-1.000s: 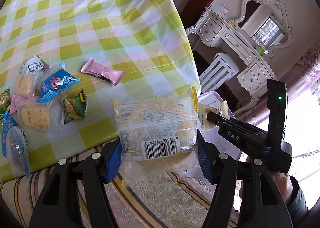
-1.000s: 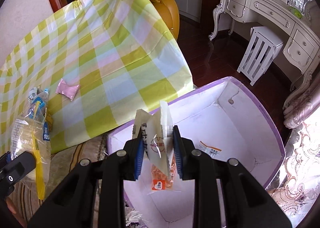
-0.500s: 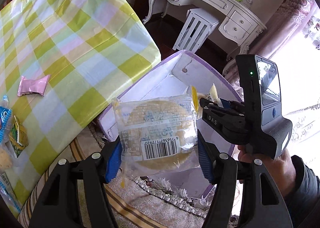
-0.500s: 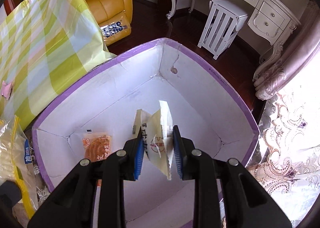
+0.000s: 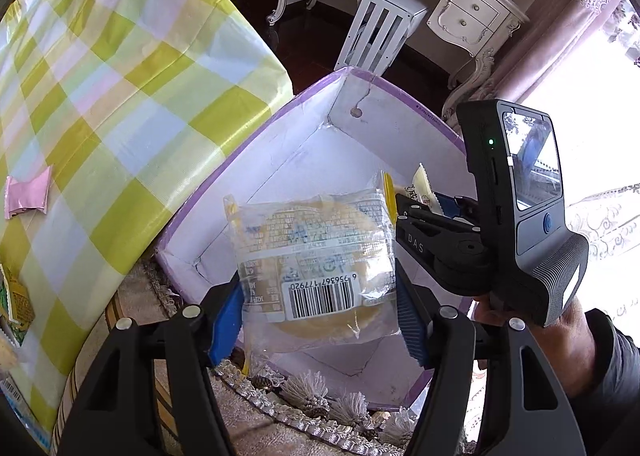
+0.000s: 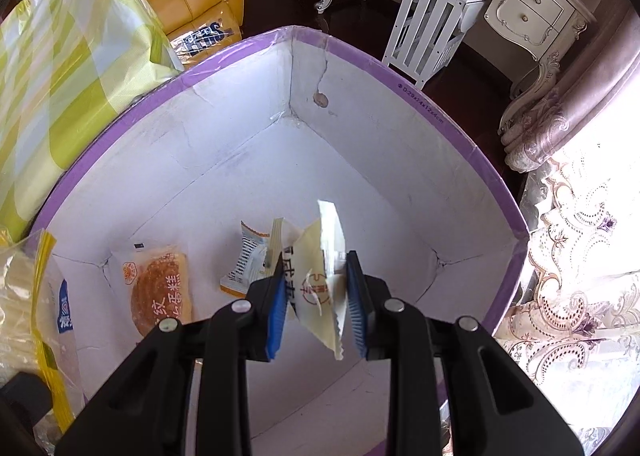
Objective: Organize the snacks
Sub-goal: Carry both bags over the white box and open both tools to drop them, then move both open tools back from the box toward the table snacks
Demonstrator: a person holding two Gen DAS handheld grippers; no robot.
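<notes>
Left gripper [image 5: 320,316] jaws clamped on a clear-wrapped round cake [image 5: 316,260], held over the purple-rimmed box [image 6: 420,96]. Right gripper [image 6: 316,304] jaws clamped on a cream sachet [image 6: 320,280] inside the box, above two packets on its floor.

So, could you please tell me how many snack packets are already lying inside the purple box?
2: a cake packet near the left wall of the box, and a small orange-and-white packet beside it. The hand-held gripper may hide others.
</notes>
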